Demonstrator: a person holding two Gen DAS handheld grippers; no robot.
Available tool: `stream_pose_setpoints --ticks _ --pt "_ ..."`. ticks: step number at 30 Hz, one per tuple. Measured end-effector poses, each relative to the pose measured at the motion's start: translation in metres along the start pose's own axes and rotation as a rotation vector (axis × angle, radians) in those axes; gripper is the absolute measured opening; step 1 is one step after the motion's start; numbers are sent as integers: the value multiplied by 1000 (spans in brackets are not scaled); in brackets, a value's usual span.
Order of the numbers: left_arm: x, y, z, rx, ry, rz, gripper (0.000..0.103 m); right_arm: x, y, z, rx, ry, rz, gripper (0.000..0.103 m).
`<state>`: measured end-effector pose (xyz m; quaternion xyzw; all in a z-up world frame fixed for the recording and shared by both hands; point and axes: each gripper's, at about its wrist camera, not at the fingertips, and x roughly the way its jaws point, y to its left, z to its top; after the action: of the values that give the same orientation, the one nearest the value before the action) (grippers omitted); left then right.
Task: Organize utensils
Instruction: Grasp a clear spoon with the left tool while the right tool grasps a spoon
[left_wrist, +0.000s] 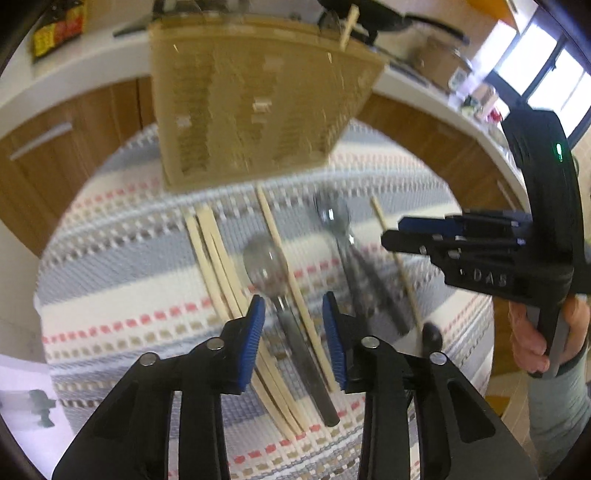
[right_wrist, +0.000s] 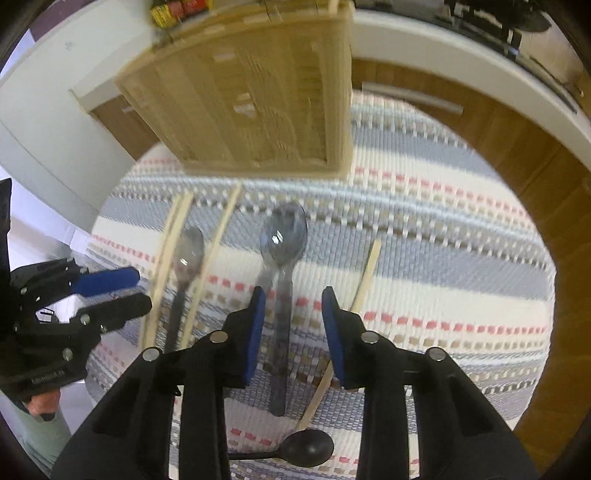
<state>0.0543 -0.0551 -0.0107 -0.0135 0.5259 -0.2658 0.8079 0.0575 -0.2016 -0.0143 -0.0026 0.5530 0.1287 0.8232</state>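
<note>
Left gripper (left_wrist: 293, 314) is hovering over the striped mat (left_wrist: 122, 295), jaws narrowly apart and straddling a spoon (left_wrist: 275, 280) and one chopstick (left_wrist: 291, 280) without gripping either. Right gripper (right_wrist: 293, 314) is likewise standing narrowly parted, empty, over a second spoon (right_wrist: 282, 243). More chopsticks (left_wrist: 212, 251) are lying loose just beside the first spoon. The wooden holder (left_wrist: 255, 107) is standing upright at the mat's far edge, beyond the utensils.

Home kitchen. Evidence: white countertop (left_wrist: 92, 70) over wooden cabinet doors (left_wrist: 66, 155) with bar handles, dark pan (left_wrist: 388, 18) on the counter, window (left_wrist: 546, 66) at right, round table under striped woven cloth (right_wrist: 424, 229).
</note>
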Motion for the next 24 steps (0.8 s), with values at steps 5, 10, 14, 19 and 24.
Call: stream_pose_setpoints --ticks 5,10,14,19,24 --pt "20 -1 -6 17 50 38 24 17 1 -2 -2 45 21 23" --pt "28 -1 -5 34 64 90 23 27 3 0 -15 71 17 23" --pt "36 -1 -3 40 85 112 23 34 7 2 -24 82 8 23" --pt "40 -5 2 36 84 115 23 41 14 3 -54 80 -25 23" --pt "49 -16 9 59 86 145 23 51 28 4 -105 66 -91 12"
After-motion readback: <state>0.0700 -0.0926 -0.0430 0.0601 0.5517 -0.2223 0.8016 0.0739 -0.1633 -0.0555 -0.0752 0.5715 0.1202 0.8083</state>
